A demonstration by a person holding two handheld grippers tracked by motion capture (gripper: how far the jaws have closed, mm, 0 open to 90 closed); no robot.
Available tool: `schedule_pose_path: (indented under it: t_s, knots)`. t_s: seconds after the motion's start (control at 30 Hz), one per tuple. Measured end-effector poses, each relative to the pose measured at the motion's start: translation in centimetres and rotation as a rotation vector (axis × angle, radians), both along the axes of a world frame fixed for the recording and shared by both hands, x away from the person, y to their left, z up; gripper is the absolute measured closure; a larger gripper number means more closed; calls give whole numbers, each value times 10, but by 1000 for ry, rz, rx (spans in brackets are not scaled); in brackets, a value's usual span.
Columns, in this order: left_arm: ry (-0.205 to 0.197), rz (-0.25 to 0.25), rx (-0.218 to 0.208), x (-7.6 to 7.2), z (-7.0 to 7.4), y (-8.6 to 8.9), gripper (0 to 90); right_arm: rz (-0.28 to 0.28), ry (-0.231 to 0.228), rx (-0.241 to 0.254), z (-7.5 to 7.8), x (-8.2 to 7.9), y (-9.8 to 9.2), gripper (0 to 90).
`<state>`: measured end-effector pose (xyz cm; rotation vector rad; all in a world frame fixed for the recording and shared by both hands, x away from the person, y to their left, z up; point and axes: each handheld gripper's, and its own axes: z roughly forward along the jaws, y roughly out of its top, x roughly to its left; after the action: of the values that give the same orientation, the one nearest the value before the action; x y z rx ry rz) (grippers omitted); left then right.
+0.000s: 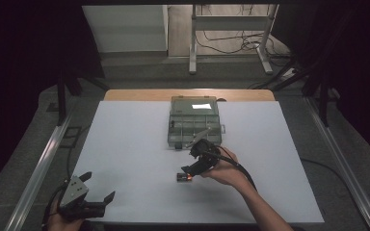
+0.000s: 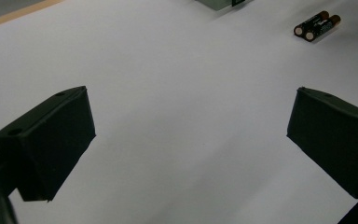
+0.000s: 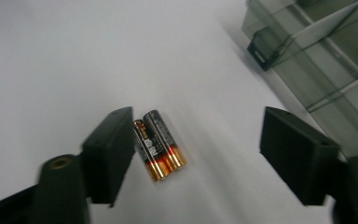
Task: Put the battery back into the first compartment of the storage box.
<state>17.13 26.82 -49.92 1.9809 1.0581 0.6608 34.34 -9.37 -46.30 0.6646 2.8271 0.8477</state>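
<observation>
Batteries, two small black cells with copper-coloured ends, lie side by side and touching on the white table, just below the middle of the high view. They are not yet picked up, and I judge the work to be at its start: both cells are on the sheet, and the clear compartment box sits open above them with the visible compartments looking empty.

At the lower left of the high view, the left gripper rests near the table's near edge, its jaws wide apart and holding nothing. In the left gripper view the batteries appear far off at the upper right, with bare white sheet between.

Right of centre, the right gripper hangs just over the pair, held by a hand. In the right gripper view its jaws stand open, one jaw right beside the batteries, the other well apart on the far side. The box fills the upper right of that view, near the open jaw.

Open room is generous to the left and below; the box's front wall is the nearest obstacle. Grasping, lifting and placing both cells appear left to do.
</observation>
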Motion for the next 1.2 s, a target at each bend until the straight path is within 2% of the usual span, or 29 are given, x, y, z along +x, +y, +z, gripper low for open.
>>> schedule_pose_path:
  t_s: [0.13, 0.33, 0.43, 0.63, 0.73, 0.83, 0.9, 1.03, 1.2]
  knots:
    - [-2, -3, 6, 0, 0, -1, 15, 14, -11, -36, -8, -2, 7, 388]
    - [-2, -1, 0, 0, 0, 0, 15, 52, 19, -88, -22, 1, 17, 550]
    - [-3, -3, 1, 0, 0, 0, 15, 70, 40, -99, -28, 2, 21, 597]
    - [-3, -4, 1, 0, 0, 0, 15, 94, 55, -115, -34, 3, 26, 658]
    - [-2, -4, 1, 0, 0, 0, 15, 105, 76, -117, -37, 6, 26, 684]
    - [-3, -4, 1, 0, 0, 0, 15, 107, 76, -154, -44, 7, 29, 729]
    - [-2, -5, 1, 0, 0, 0, 15, 115, 69, -151, -45, 9, 29, 760]
    - [-4, -5, 0, 0, 0, 0, 15, 109, 64, -158, -44, 7, 30, 762]
    - [-6, -6, 4, -1, 0, 0, 15, 98, 63, -129, -42, 9, 27, 763]
